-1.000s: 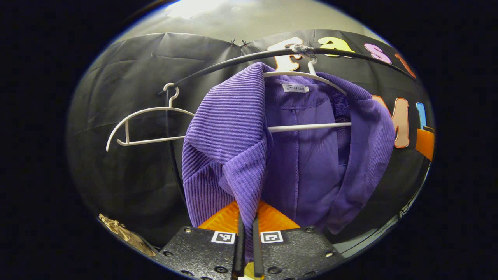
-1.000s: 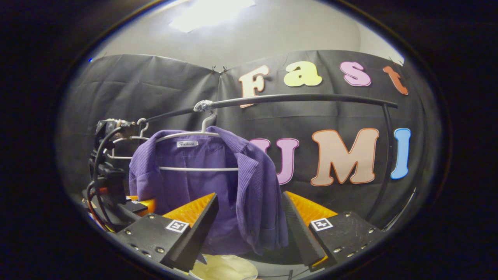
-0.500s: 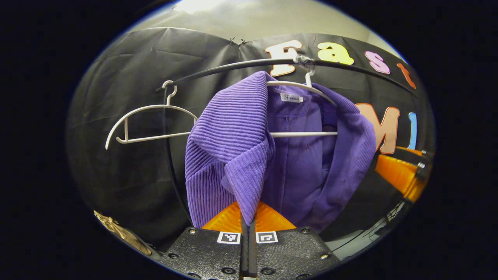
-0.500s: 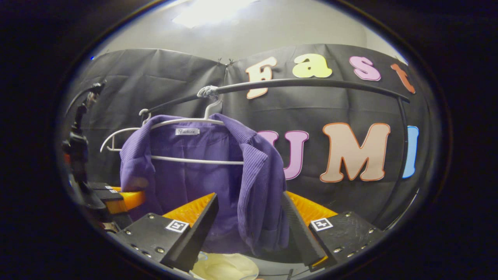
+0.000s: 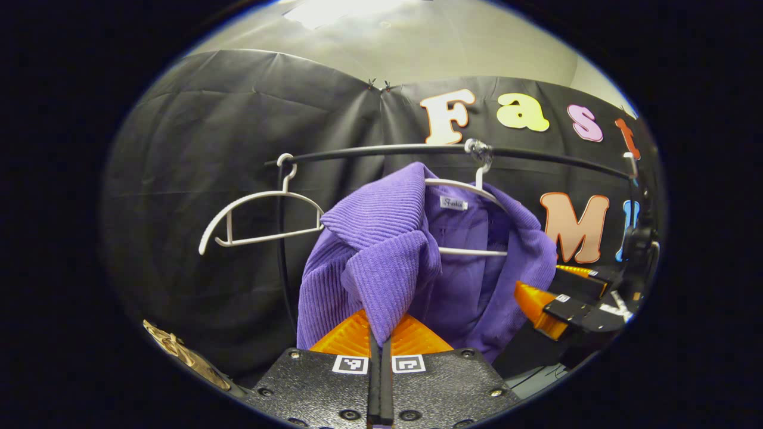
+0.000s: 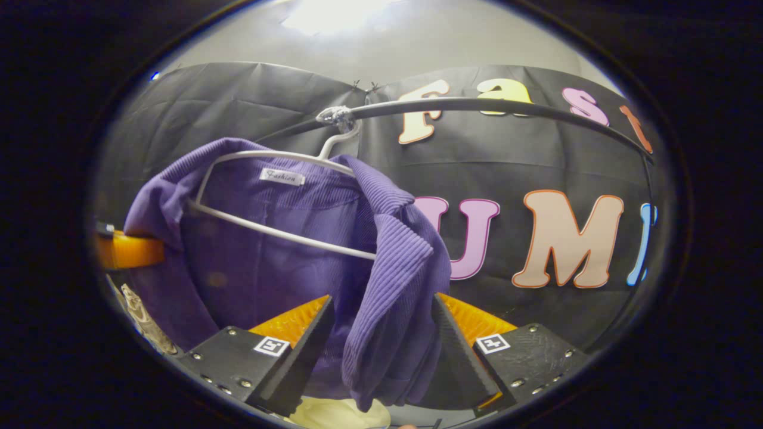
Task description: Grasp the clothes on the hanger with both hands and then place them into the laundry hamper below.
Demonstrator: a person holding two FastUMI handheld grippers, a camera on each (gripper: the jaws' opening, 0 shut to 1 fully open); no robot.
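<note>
The purple shirt [image 5: 381, 250] hangs on a white hanger [image 5: 471, 189] hooked over the black rail [image 5: 381, 150] of the clothes rack, open at the front with its ribbed front panels falling down on either side. In the left gripper view, the left hand-held gripper [image 5: 380, 363] is clenched on a fold of the near front panel: the cloth runs down into the closed slit between its two fingers. In the right gripper view, the right hand-held gripper [image 6: 381, 351] is spread wide, with the other front panel [image 6: 393, 298] hanging down between its fingers; neither finger appears to press on the cloth yet. That same gripper can be seen at the right edge of the left gripper view, just beside the shirt's hem. A second, bare white hanger [image 5: 262, 217] hangs further along the rail.

As I judge it, the task is in its early part. One side of the shirt is gripped; the other side is lined up but not taken. The shirt remains on its hanger. What is left: closing the right fingers on the panel, drawing the shirt off the hanger with both hands, and lowering it into the hamper. A pale rounded shape [image 6: 334, 414] shows under the right gripper; whether it is the hamper I cannot tell.
</note>
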